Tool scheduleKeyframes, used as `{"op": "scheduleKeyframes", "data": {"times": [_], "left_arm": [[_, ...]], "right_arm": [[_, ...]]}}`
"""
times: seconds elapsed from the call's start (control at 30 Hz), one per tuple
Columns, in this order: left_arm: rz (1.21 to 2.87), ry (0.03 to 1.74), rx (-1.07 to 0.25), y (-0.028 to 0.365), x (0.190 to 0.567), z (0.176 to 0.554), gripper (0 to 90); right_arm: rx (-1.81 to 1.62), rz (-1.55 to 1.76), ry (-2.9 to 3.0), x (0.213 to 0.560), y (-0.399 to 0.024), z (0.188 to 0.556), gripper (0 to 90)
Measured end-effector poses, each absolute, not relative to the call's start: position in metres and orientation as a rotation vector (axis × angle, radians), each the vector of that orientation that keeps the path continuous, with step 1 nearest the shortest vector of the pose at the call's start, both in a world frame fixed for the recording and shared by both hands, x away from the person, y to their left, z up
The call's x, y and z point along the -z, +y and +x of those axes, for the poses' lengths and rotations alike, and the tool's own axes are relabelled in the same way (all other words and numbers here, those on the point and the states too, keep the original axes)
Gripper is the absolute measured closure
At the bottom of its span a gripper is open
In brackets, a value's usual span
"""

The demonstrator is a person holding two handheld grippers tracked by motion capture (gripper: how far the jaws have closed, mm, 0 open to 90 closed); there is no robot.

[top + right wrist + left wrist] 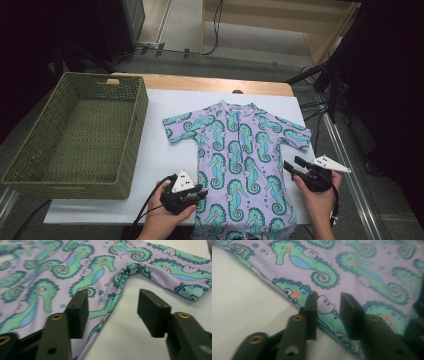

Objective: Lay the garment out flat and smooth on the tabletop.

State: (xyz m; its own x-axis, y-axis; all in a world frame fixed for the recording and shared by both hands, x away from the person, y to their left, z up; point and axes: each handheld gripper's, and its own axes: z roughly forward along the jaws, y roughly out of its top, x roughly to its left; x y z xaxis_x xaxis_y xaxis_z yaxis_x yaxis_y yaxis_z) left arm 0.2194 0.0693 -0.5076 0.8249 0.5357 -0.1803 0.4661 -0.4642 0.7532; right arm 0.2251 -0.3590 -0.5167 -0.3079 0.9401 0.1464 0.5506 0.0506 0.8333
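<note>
My left gripper (199, 192) has its jaws parted and grasping nothing: in the left gripper view they stand over the hem edge of the lilac child's swimsuit printed with green seahorses (352, 272), with the fabric lying flat beneath the gap and neither pad pressing on it. My right gripper (294, 167) also has its jaws released, set wider; in the right gripper view one jaw hangs over the suit's side seam and the other over bare white cover, the wrinkled underarm just ahead of the gap at about twelve o'clock. Seen from the high view, the swimsuit (240, 160) lies spread face up on the white sheet covering the desk (160, 160), collar toward twelve o'clock, short sleeves out at ten and two, legs running down toward six between my two hands. My left gripper sits at the suit's lower edge at about seven o'clock, my right at its side at about four o'clock. Well apart, at nine o'clock from the suit, stands an olive-green woven rectangular basket (30, 150), resting on the desk's left part.
</note>
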Motion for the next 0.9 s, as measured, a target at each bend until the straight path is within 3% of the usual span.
{"op": "scheduleKeyframes", "data": {"times": [0.1, 0.2, 0.27, 0.37, 0.47, 0.9], "left_arm": [[2.119, 0.715, -0.118, 0.071, 0.505, 0.219, 43.0], [2.075, 0.714, -0.123, 0.075, 0.501, 0.221, 30.1], [2.05, 0.714, -0.138, 0.077, 0.497, 0.222, 23.8], [2.022, 0.702, -0.139, 0.082, 0.491, 0.226, 11.7], [1.995, 0.697, -0.166, 0.089, 0.486, 0.228, 4.5], [1.933, 0.751, -0.254, 0.106, 0.469, 0.242, 0.0]], "right_arm": [[-1.21, 1.458, 1.887, 0.516, -0.364, 0.209, 27.4], [-1.236, 1.449, 1.871, 0.515, -0.369, 0.198, 13.2], [-1.242, 1.443, 1.844, 0.514, -0.373, 0.191, 11.3], [-1.286, 1.427, 1.813, 0.512, -0.38, 0.184, 0.0], [-1.318, 1.415, 1.793, 0.51, -0.384, 0.177, 0.0], [-1.308, 1.413, 1.743, 0.518, -0.393, 0.171, 0.0]]}}
